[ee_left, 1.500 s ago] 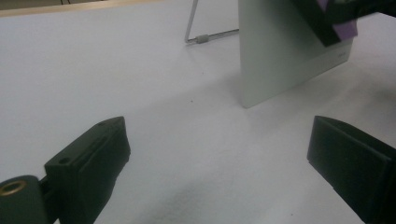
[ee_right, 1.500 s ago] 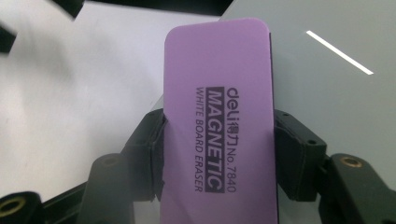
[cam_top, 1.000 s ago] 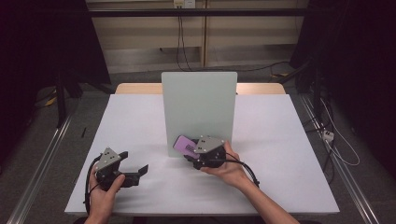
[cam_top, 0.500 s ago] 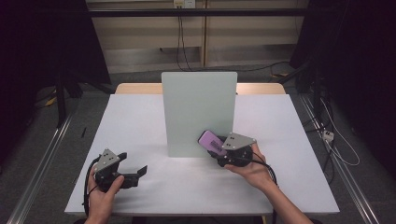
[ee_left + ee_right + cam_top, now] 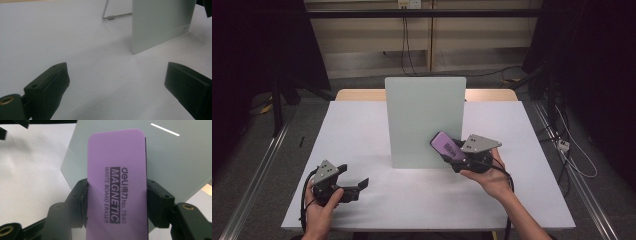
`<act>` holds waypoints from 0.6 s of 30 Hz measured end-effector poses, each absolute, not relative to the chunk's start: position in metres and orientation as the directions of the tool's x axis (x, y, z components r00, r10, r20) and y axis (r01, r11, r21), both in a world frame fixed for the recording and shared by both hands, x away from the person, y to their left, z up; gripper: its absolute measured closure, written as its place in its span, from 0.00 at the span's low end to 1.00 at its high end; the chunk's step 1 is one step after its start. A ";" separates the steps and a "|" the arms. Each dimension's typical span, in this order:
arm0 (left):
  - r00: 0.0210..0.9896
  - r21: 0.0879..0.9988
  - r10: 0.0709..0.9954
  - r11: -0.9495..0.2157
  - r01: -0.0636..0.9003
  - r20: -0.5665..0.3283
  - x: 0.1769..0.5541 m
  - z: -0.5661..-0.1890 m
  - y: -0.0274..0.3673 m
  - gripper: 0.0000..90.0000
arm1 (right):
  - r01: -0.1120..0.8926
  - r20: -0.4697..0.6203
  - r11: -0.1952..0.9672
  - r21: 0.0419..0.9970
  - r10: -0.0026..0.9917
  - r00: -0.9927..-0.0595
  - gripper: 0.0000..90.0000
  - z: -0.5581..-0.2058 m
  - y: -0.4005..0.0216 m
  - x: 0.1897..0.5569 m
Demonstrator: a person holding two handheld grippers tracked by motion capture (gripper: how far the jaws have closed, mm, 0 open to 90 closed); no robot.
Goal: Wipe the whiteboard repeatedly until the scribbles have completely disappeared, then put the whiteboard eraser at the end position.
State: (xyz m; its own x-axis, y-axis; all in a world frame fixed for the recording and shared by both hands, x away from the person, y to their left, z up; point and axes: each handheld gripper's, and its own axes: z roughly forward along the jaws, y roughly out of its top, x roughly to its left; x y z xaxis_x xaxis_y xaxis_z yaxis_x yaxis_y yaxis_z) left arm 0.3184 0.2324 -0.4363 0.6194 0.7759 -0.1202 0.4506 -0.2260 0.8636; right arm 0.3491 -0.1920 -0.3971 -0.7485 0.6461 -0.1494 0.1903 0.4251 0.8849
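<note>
Your left gripper [image 5: 346, 186] low at the table's [image 5: 362, 125] front left, upright board [image 5: 425, 120] at centre, your right gripper [image 5: 451, 154] with the eraser [image 5: 444, 145] at the board's lower right corner.

A white table [image 5: 362, 130] is standing on a grey floor [image 5: 257, 150], with a strip of bare wood showing along its far edge [image 5: 357, 94]. Beyond it, a pale panelled wall [image 5: 362, 35] is running across the back, and black cables [image 5: 404, 37] are hanging down it from a socket [image 5: 408, 4] at the top. Dark curtains [image 5: 257, 45] are closing in both sides of the room. A metal rail [image 5: 254, 172] is lying along the floor at the left, another [image 5: 582, 195] at the right. White and black cables [image 5: 569, 150] are trailing over the floor at the right. Lighting is falling evenly on the table; the edges are sitting in shadow.
</note>
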 end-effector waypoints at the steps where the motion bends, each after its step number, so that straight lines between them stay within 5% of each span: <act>1: 0.622 0.862 0.775 -0.232 0.450 -0.116 0.319 -0.436 0.232 0.06 | 0.192 -0.146 0.423 0.886 0.646 -0.750 0.46 -0.394 -0.192 0.349; 18: 0.621 0.863 0.776 -0.233 0.448 -0.113 0.317 -0.435 0.229 0.06 | 0.251 -0.048 0.364 0.897 0.644 -0.764 0.46 -0.386 -0.210 0.345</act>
